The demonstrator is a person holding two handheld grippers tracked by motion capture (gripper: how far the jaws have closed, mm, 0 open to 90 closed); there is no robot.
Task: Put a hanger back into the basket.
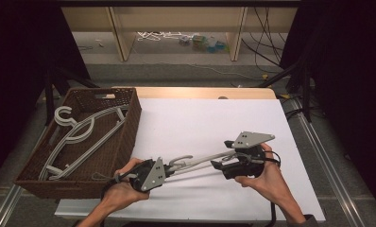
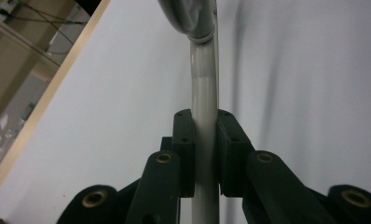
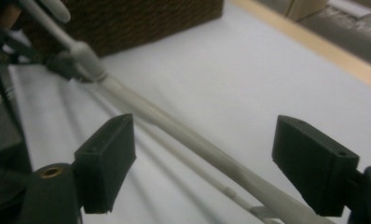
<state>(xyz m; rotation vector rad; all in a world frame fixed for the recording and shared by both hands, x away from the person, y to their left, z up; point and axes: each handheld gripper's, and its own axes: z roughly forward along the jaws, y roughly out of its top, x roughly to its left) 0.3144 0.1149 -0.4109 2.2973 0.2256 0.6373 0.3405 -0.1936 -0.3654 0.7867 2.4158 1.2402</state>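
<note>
A grey plastic clothes hanger (image 1: 200,161) hangs just above the white table (image 1: 200,118), stretched between my two grippers. My left gripper (image 1: 165,169) is shut on the hanger's hook end; in the left gripper view its pads (image 2: 186,149) clamp the grey rod (image 2: 204,93). My right gripper (image 1: 220,165) stands open at the hanger's other end. In the right gripper view the hanger arm (image 3: 183,135) runs between the spread pads (image 3: 106,156) without touching them.
A brown wicker basket (image 1: 129,127) stands at the table's left edge with several grey hangers (image 1: 80,135) inside. The table's wooden far edge (image 1: 200,92) lies beyond. Shelving legs and cables stand on the floor behind.
</note>
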